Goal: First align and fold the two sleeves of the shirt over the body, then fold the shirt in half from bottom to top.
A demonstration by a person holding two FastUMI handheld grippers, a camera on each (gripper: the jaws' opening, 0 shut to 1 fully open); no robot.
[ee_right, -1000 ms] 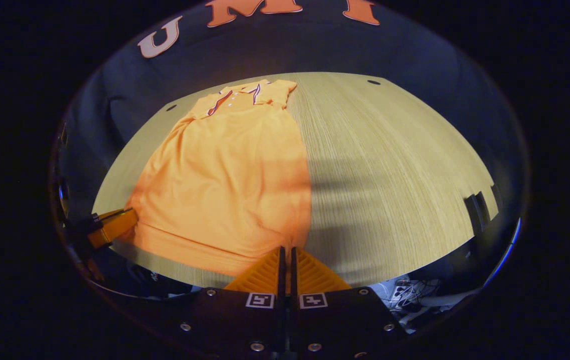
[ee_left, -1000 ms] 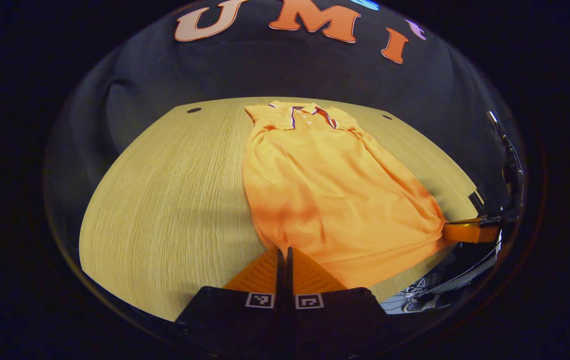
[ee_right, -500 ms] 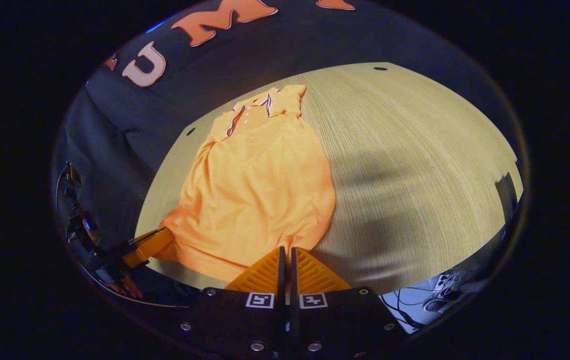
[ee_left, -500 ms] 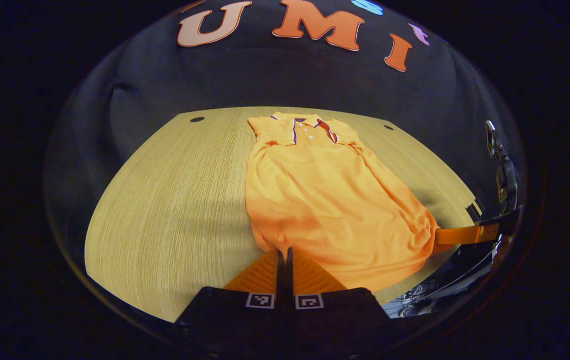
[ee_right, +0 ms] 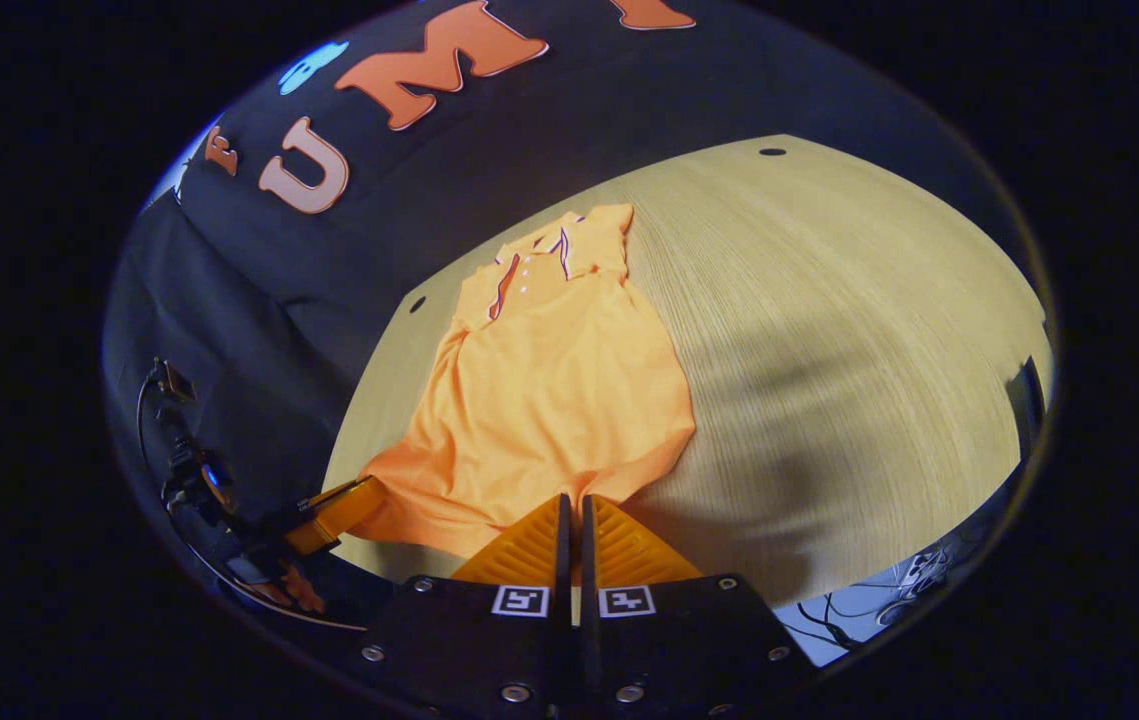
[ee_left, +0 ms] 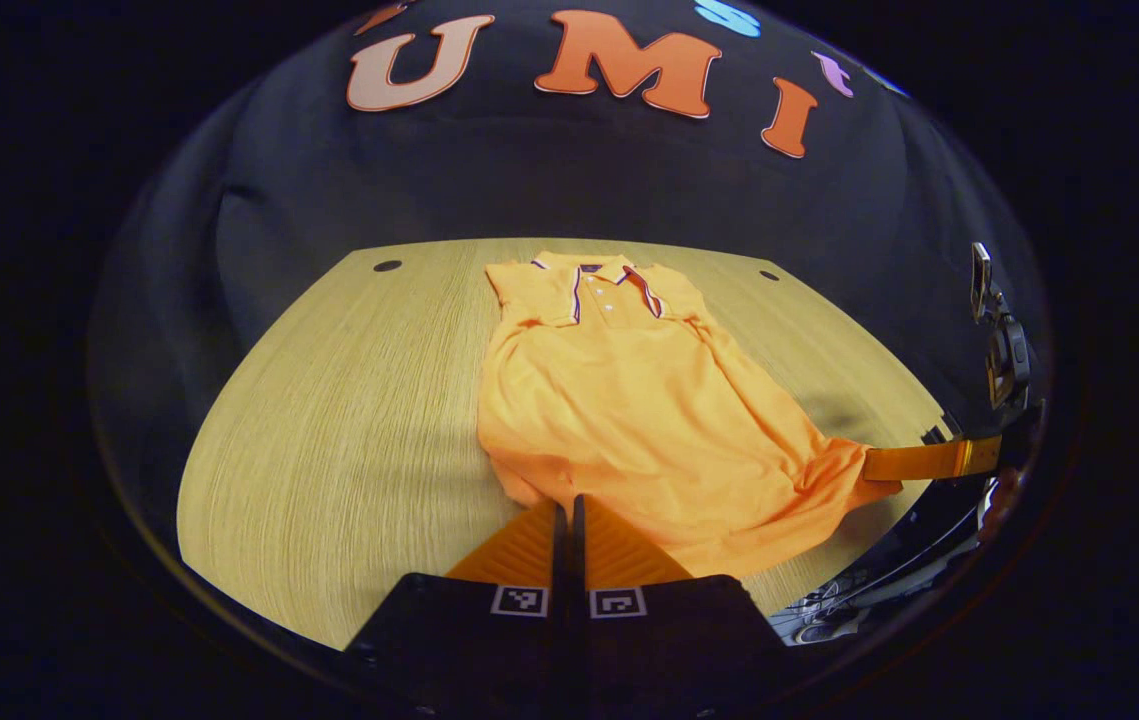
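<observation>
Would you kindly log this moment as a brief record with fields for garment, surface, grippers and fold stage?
garment: orange polo shirt, collar at the far end, sleeves already folded over the body
surface: light wooden table
left gripper: shut on the shirt's near hem corner
right gripper: shut on the other near hem corner
fold stage: hem bunched and raised; bottom-to-top fold not yet done
</observation>
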